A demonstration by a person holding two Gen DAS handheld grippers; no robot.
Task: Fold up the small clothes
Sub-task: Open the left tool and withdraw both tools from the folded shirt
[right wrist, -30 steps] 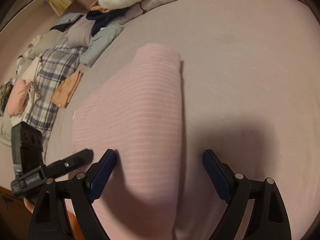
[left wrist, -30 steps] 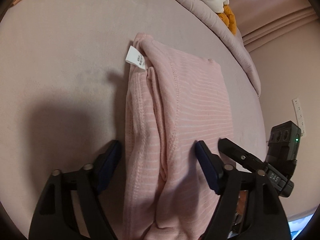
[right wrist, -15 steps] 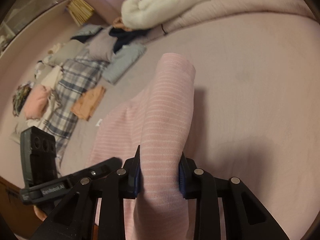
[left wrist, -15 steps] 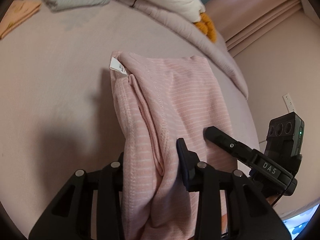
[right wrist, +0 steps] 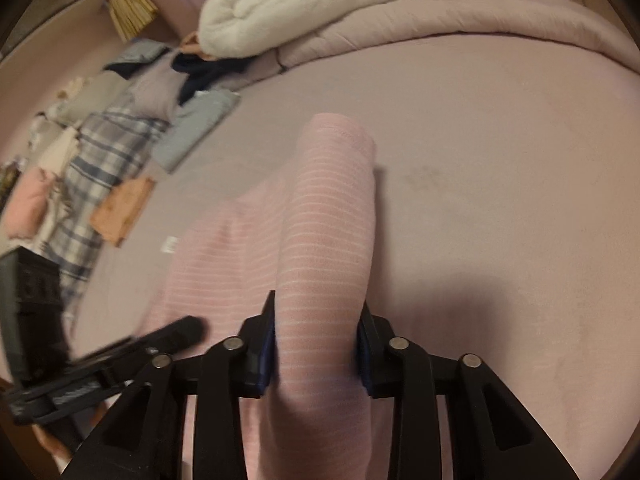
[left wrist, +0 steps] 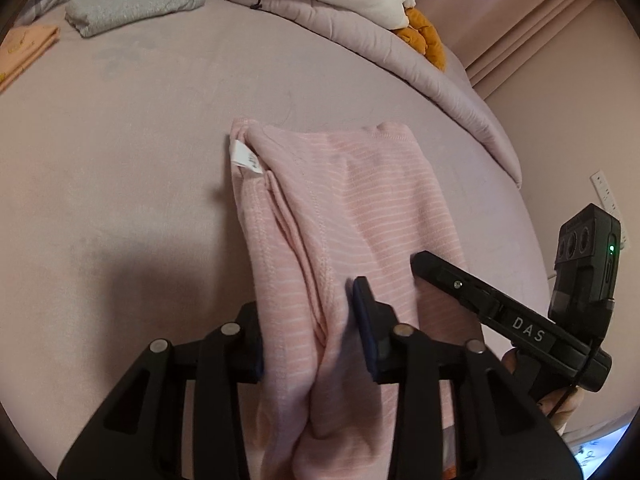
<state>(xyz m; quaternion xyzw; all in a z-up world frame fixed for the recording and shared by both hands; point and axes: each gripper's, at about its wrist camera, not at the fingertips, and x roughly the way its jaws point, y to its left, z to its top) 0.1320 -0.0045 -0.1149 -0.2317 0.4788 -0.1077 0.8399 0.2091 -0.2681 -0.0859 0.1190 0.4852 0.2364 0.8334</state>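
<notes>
1 pink striped garment (left wrist: 352, 216), long axis running away from cams; 2 grippers, L (left wrist: 310, 340) & R (right wrist: 316, 356), both clamped on its near edge.

Left gripper (left wrist: 310, 324) and right gripper (right wrist: 316, 344) sit side by side, each clamped on pink fabric.

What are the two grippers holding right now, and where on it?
Both pinch the pink striped garment at its near edge: left gripper and right gripper each on a bunched fold.
</notes>
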